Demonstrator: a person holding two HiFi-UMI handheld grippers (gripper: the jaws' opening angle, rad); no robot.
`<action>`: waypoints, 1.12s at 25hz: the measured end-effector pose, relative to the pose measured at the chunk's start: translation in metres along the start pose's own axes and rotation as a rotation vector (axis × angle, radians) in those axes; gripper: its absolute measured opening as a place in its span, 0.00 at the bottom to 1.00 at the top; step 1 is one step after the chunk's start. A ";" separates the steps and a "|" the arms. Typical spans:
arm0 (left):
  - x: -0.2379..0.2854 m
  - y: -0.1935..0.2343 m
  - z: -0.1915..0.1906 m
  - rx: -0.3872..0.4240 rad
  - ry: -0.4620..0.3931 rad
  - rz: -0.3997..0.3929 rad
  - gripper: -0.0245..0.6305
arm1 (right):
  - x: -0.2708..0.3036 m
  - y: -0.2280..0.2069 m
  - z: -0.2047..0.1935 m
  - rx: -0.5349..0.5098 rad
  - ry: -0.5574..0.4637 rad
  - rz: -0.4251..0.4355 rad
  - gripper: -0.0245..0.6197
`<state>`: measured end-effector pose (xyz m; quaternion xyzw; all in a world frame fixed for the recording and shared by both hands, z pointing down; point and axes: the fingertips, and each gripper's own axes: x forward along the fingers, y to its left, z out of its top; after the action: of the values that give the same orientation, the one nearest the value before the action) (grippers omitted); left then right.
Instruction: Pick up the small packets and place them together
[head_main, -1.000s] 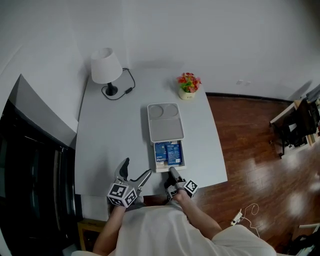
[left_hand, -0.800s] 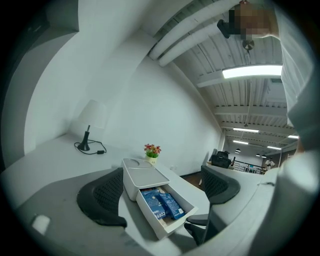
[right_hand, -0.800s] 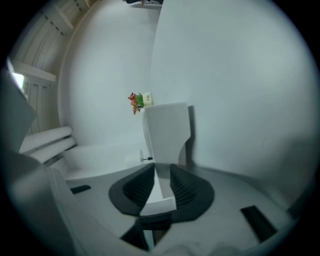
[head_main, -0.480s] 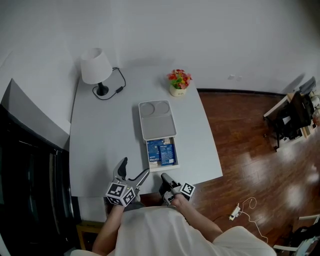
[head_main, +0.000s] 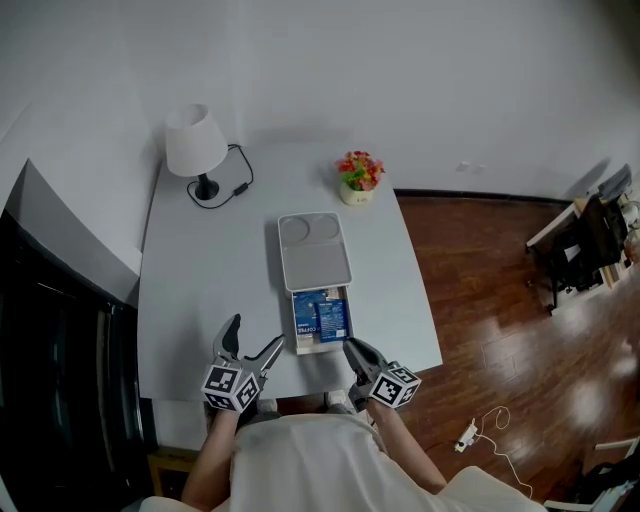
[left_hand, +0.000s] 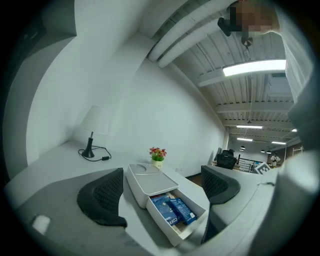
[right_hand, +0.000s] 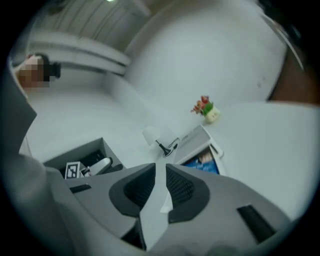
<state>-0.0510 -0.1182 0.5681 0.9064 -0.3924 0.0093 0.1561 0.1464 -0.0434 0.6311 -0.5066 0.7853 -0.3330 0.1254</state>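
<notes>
Grey surface carries a white box, its drawer out.
Left tongs released, wide, empty.
Right tongs barely parted, just been opening, nothing between.
Blue packets lie side by side in the drawer.

Blue packets, flat, in open drawer
</notes>
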 end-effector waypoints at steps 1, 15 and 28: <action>0.001 0.002 0.003 0.015 -0.002 0.012 0.76 | 0.002 0.003 0.017 -0.108 -0.016 -0.017 0.16; 0.010 -0.008 0.058 0.236 -0.144 0.066 0.76 | 0.038 0.056 0.125 -0.676 -0.172 -0.034 0.76; 0.023 -0.009 0.064 0.214 -0.160 0.071 0.73 | 0.053 0.048 0.113 -0.759 -0.006 0.075 0.71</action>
<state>-0.0353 -0.1467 0.5077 0.9012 -0.4323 -0.0156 0.0260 0.1483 -0.1217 0.5225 -0.4890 0.8703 -0.0123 -0.0570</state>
